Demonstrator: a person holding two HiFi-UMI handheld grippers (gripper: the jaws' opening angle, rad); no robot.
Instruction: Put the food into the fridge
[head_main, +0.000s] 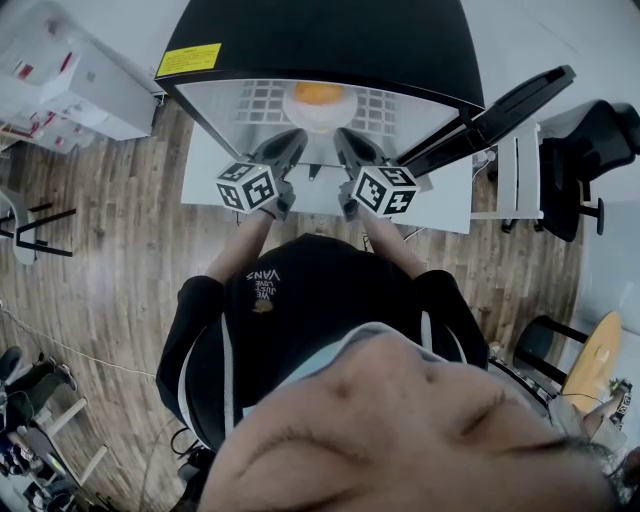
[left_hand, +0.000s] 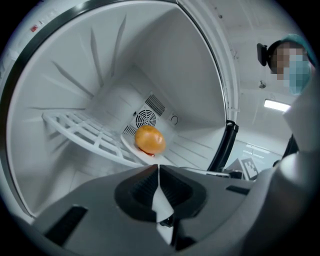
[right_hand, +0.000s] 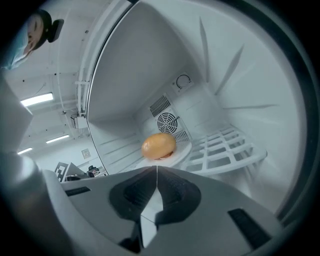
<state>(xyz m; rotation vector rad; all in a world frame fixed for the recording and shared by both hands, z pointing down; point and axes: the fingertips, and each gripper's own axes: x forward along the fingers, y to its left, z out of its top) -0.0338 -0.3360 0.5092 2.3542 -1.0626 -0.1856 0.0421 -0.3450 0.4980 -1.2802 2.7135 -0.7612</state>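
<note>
while both the left gripper (left_hand: 158, 166) and right gripper (right_hand: 157, 167) are clenched on nothing at the fridge (head_main: 300, 40) mouth, the bun (left_hand: 149, 139) sits on a plate (left_hand: 126, 142) on the white shelf (left_hand: 75, 129) inside.

Fridge (head_main: 320, 40) shell is presenting glossy black; its lining (left_hand: 150, 60) is showing smooth white plastic, as is the slotted shelf (left_hand: 85, 135). Bun (left_hand: 149, 139) is looking smooth, faintly glossy. Floor (head_main: 110, 260) is showing matt wood planks.

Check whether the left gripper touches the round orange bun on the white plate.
Apart. The left gripper view shows the left gripper shut and empty, with the round orange bun lying farther back on the white plate.
</note>
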